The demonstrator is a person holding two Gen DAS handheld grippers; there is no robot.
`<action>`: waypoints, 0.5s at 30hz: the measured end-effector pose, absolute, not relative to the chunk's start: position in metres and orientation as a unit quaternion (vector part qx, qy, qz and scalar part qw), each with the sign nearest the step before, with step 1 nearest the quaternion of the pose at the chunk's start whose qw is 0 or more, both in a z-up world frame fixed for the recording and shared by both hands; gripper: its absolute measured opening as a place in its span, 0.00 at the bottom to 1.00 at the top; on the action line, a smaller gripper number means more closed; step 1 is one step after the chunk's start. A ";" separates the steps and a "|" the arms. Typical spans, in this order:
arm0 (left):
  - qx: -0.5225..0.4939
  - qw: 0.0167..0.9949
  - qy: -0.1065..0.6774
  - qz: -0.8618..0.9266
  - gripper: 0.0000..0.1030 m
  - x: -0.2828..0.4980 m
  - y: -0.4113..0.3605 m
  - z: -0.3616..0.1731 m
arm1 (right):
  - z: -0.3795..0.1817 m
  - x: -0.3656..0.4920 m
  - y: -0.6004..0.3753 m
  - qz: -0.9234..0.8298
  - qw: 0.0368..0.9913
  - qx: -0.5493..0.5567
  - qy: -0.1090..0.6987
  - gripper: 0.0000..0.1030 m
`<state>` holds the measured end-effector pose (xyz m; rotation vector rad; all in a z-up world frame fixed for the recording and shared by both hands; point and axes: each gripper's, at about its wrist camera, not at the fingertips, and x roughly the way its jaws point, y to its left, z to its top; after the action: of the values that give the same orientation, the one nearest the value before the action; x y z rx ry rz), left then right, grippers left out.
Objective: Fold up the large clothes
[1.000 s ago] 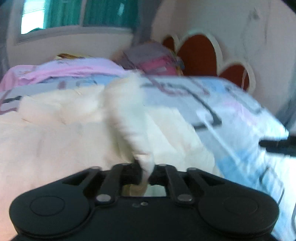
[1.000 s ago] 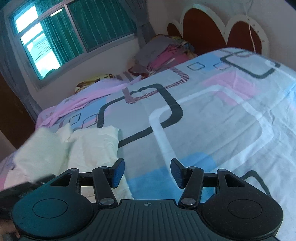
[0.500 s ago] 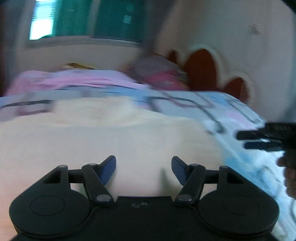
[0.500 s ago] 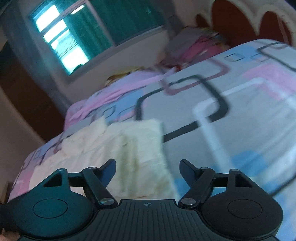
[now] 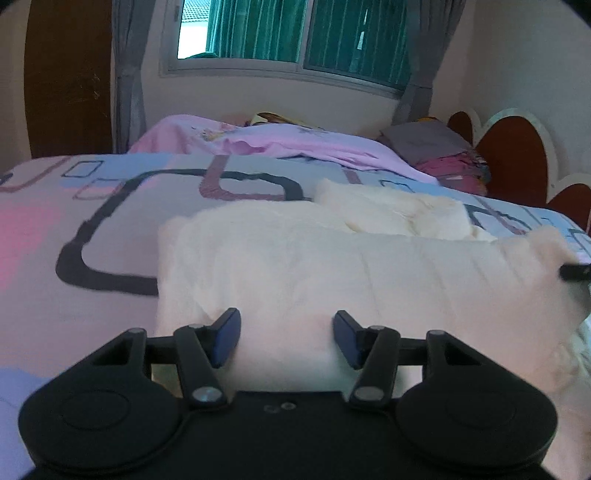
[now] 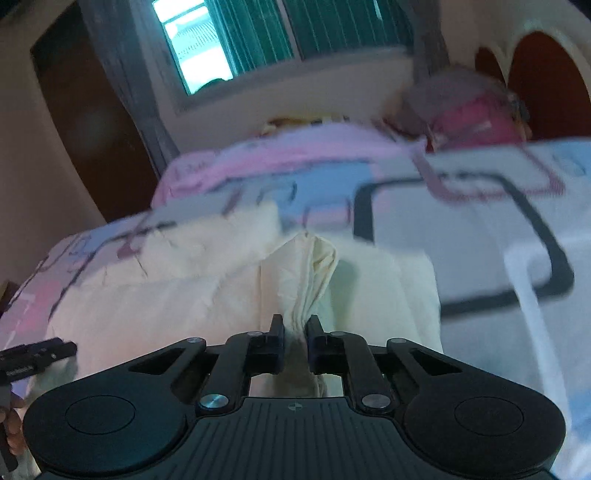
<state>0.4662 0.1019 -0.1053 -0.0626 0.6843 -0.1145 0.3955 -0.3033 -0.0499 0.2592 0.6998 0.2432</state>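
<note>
A large cream garment (image 5: 332, 266) lies folded on the patterned bed sheet (image 5: 74, 229). My left gripper (image 5: 286, 334) hovers at the garment's near left edge; its jaws are closing, the cloth lies between them and the blue pads do not press on it. In the right wrist view the same cream garment (image 6: 229, 295) shows a bunched fold, and my right gripper (image 6: 294, 325) has its jaws closing tight on that fold, which rises pinched between the fingers. The right gripper's tip (image 5: 574, 271) shows at the garment's right edge in the left wrist view.
A crumpled pink sheet (image 5: 266, 144) and a pile of grey and magenta clothes (image 5: 443, 155) lie at the bed's far side. A red scalloped headboard (image 5: 517, 162) stands on the right. A window with green curtains (image 5: 295, 33) and a brown door (image 5: 66, 74) lie beyond.
My left gripper let go of the cream cloth and moved to the garment's left edge. My right gripper moved over to the garment and closed on a bunched fold.
</note>
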 end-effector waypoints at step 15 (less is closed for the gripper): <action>-0.011 0.926 0.361 -0.104 0.55 0.478 0.117 -0.118 | -0.080 0.384 -0.301 0.098 0.896 0.086 0.425 0.12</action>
<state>0.4779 0.1169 -0.1184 -0.0234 0.7412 -0.2139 0.3838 -0.3010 -0.0798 0.1781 0.8803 0.2041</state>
